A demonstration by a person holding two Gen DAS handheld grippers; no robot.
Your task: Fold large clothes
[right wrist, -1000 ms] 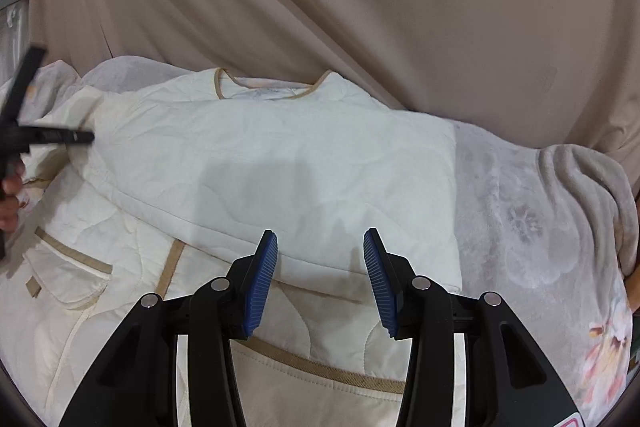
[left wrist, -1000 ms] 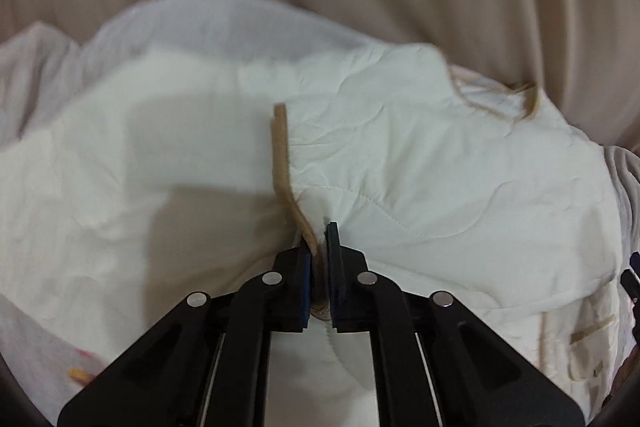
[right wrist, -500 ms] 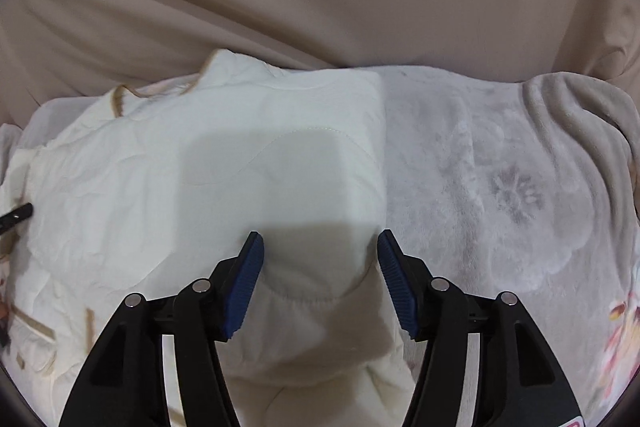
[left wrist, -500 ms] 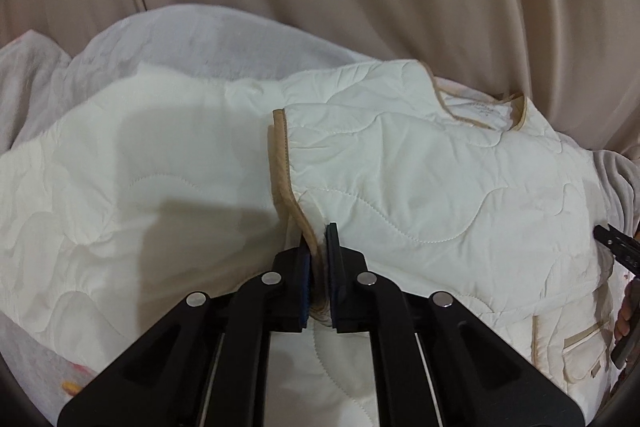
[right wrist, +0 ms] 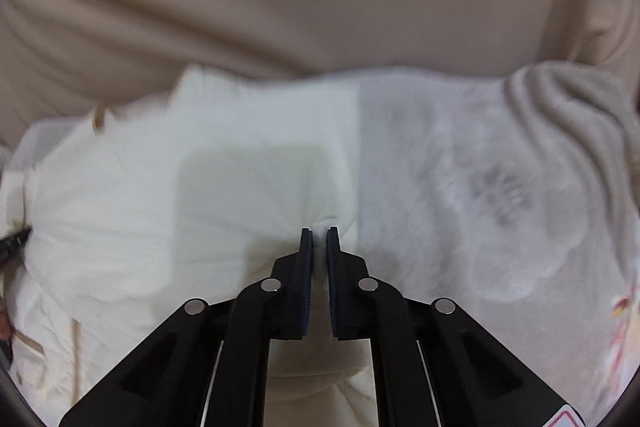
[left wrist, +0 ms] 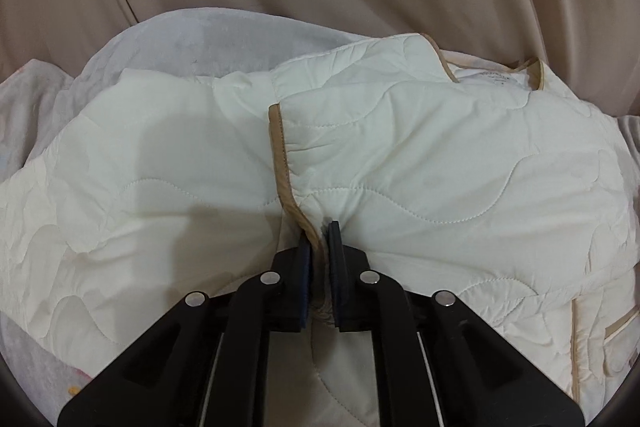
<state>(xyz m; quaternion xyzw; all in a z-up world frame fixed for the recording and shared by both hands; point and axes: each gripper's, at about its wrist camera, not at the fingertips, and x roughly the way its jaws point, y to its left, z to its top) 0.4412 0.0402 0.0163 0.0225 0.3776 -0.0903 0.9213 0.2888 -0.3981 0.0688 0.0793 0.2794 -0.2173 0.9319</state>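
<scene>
Jacket pinched by left tool and just-closed right tool

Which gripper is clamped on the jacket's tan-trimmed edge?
The left gripper: tan binding runs into its jaws. The right gripper pinches plain cream quilting.

A cream quilted jacket with tan binding is spread flat, one sleeve folded across its body.
</scene>
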